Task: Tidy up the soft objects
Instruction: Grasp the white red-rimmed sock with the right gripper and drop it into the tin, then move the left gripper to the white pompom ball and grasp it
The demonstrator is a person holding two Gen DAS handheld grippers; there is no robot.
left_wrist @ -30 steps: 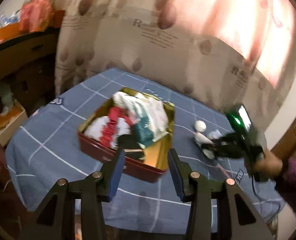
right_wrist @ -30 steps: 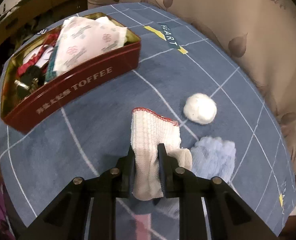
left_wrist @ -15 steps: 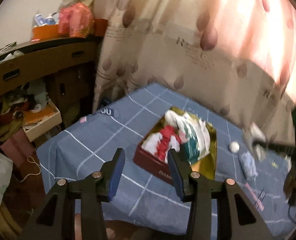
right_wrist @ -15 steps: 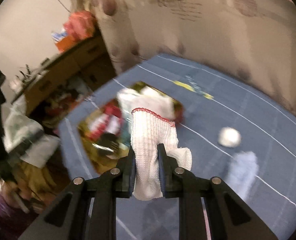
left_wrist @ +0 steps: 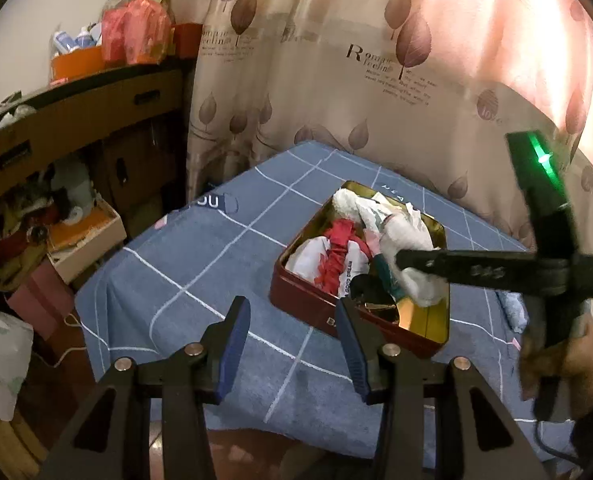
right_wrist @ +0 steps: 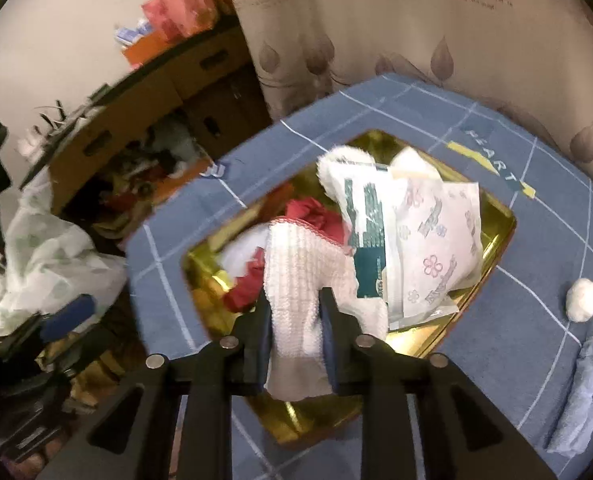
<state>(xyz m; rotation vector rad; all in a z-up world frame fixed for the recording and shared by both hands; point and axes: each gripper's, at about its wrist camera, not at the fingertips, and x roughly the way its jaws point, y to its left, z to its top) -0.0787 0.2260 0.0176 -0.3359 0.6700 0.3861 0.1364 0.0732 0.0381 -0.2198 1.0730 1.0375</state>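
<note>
Holding a white knitted sock (right_wrist: 296,276) between its pads, the right gripper (right_wrist: 294,332) hangs tilted down over the open tin (right_wrist: 496,240); its jaws have just been easing apart. Sock looks light, limp, non-fragile: pinch mid-length. Left gripper (left_wrist: 292,336) empty, half-spread, low near the tin. 2 soft items lie on the blue cloth (right_wrist: 516,340).

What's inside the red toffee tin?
The tin holds a red cloth, white cloths and flower-printed packets. The white sock in the right gripper hangs over it, hiding what's underneath, and the pile covers most of the gold bottom.
</note>
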